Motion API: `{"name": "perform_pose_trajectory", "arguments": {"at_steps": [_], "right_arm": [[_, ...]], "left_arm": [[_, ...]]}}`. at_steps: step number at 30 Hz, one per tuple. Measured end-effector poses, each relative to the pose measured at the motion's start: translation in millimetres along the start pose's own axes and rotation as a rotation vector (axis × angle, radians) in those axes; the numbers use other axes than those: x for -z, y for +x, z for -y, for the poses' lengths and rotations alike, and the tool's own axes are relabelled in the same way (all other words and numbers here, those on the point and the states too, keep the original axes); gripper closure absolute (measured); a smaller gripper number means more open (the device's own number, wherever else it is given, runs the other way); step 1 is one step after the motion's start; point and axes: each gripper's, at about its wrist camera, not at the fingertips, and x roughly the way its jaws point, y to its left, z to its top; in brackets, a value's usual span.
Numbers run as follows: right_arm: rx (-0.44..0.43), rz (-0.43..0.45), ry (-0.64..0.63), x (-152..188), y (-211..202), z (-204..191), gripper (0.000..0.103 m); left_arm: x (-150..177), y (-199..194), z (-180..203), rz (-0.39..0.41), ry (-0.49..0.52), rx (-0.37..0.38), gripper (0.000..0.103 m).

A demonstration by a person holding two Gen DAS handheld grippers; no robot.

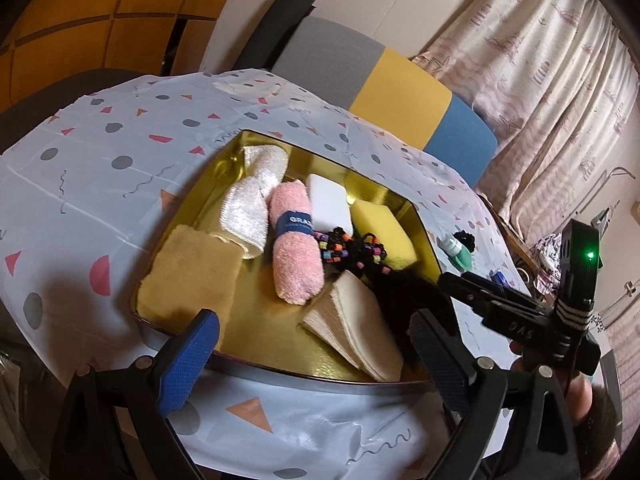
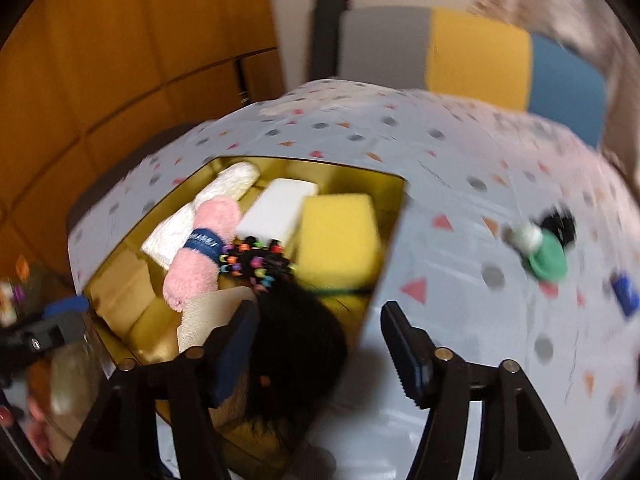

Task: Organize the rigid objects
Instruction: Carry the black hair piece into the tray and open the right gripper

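Ok, my right gripper [image 2: 316,344] jaws wide, empty, black beaded hairpiece [image 2: 280,304] lying between, in gold tray [image 2: 384,264]. Soft, light, floppy; I'd pinch beaded end. Left gripper [image 1: 314,344] wide, empty.

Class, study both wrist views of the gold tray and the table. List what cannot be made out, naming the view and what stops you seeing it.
- Pink towel label: left wrist view, wording cut off by the roll's curve; blurred in the right.
- Small blue item: right wrist view, motion blur; left wrist view, mostly behind the right gripper.
- Green-and-white bottle: smeared by blur, no print legible.
- Gold tray floor near the black hairpiece: covered by it.
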Motion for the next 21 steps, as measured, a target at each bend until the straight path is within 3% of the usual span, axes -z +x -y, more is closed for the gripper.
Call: {"name": "perform_pose_trajectory", "arguments": {"at_steps": [15,21], "right_arm": [[0.163,-0.044,0.227,74,-28,100,0.030],[0.239,0.001,0.322,93,-50,153,0.030]], "left_arm": [[13,22,79,-0.086,0.189,0.096,0.006],[10,40,126,-0.136,0.254,0.150,0.006]]}}
